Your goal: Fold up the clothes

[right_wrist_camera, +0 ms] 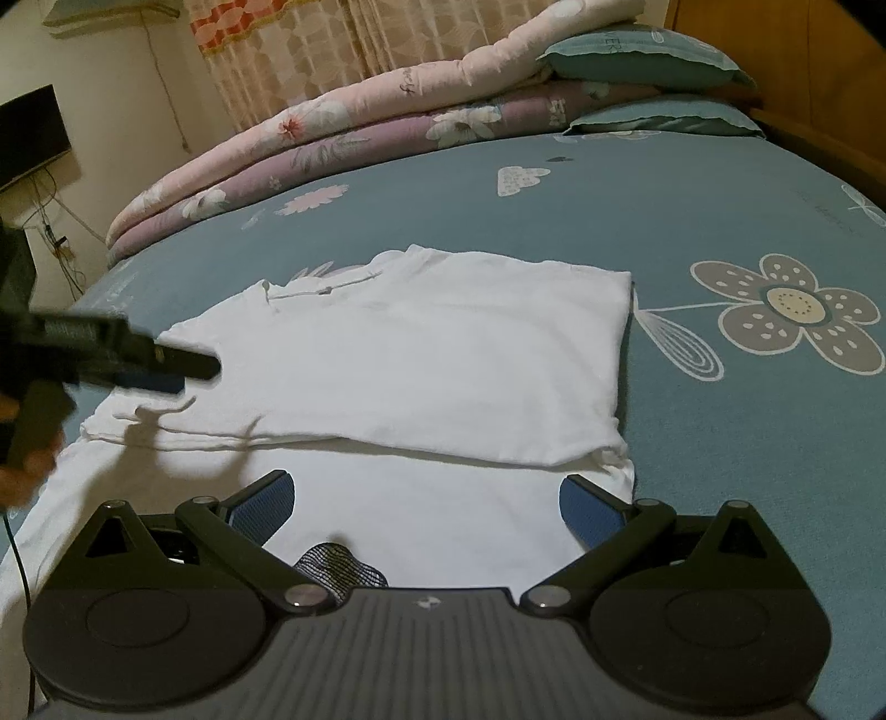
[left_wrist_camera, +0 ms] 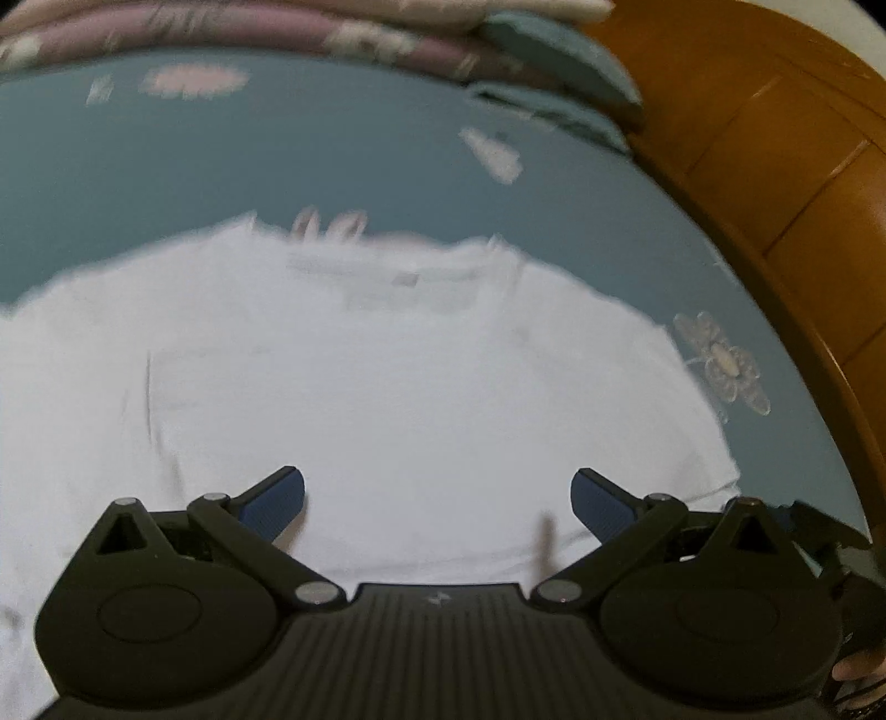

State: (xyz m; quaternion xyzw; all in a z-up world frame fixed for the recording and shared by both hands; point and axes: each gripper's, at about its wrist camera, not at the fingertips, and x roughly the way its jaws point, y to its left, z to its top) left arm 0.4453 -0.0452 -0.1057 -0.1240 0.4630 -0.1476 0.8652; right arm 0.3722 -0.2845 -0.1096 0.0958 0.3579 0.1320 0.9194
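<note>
White shirt (right_wrist_camera: 421, 354) on bed, left tool (left_wrist_camera: 437, 501) and right tool (right_wrist_camera: 426, 507) both wide, hovering

A home bedroom: a bed (right_wrist_camera: 637, 210) with a flowered blue sheet, folded quilts (right_wrist_camera: 343, 144) and pillows (right_wrist_camera: 642, 55) by a wooden headboard (left_wrist_camera: 775, 138), curtains (right_wrist_camera: 310, 50) and a wall-mounted screen (right_wrist_camera: 30, 133).

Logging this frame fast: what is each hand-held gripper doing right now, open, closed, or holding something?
Left hand-held gripper: open, holding nothing, above the white shirt.
Right hand-held gripper: open, holding nothing, above the same shirt.
</note>
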